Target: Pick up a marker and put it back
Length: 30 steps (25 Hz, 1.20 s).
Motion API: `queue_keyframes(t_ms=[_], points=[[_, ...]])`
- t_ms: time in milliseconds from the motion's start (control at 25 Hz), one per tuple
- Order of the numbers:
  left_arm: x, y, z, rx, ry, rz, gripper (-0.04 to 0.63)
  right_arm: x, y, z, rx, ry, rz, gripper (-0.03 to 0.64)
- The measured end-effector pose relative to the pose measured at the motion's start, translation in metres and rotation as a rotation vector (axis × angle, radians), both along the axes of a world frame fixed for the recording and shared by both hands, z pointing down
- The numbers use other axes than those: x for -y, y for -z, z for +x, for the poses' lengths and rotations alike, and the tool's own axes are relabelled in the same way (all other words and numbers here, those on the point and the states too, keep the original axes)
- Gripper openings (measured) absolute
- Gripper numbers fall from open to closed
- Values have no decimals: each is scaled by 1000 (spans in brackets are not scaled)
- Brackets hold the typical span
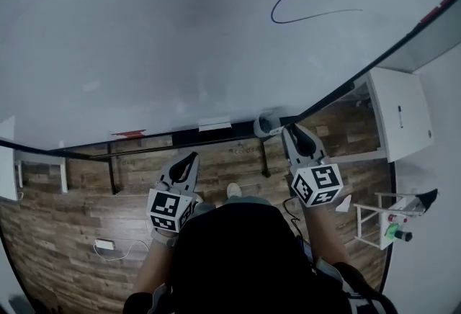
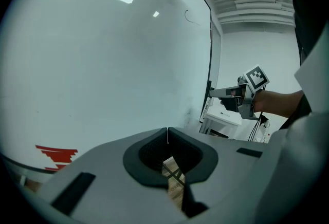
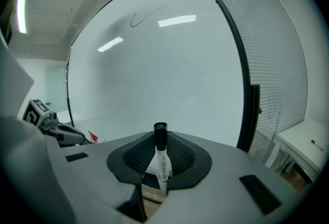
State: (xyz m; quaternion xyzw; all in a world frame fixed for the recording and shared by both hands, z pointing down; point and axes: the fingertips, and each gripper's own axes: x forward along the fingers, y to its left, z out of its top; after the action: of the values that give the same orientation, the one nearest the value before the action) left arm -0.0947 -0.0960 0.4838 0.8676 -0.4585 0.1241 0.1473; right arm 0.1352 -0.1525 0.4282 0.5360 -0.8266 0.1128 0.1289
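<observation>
A marker (image 3: 161, 152) with a black cap and white body stands upright between the jaws of my right gripper (image 3: 160, 138), which is shut on it, cap pointing at the whiteboard (image 3: 164, 74). In the head view the right gripper (image 1: 289, 132) reaches toward the lower edge of the whiteboard (image 1: 180, 39), just beside a small white holder (image 1: 266, 122); the marker itself is too small to make out there. My left gripper (image 1: 191, 158) hangs lower left, apart from the board. Its jaws meet at the tips (image 2: 167, 129) with nothing between them. A blue pen stroke (image 1: 302, 10) curves across the board's upper right.
A white eraser (image 1: 215, 123) and a red mark (image 1: 130, 134) sit along the board's bottom rail. A white cabinet (image 1: 400, 122) and a small white rack (image 1: 389, 222) stand on the right. A power adapter (image 1: 104, 244) with its cable lies on the wood floor at the left.
</observation>
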Motion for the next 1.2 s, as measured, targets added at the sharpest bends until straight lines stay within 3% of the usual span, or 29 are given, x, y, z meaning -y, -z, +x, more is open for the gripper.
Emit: queue_keyframes(t_ms=[640,1200], points=[[-41,-13,-43,58,250,-65,21,51,-53,-31,-58,183,-55,94],[-66,-29,-43,60,336,-117,21,61,-106,-38,-127,265,-145,94]])
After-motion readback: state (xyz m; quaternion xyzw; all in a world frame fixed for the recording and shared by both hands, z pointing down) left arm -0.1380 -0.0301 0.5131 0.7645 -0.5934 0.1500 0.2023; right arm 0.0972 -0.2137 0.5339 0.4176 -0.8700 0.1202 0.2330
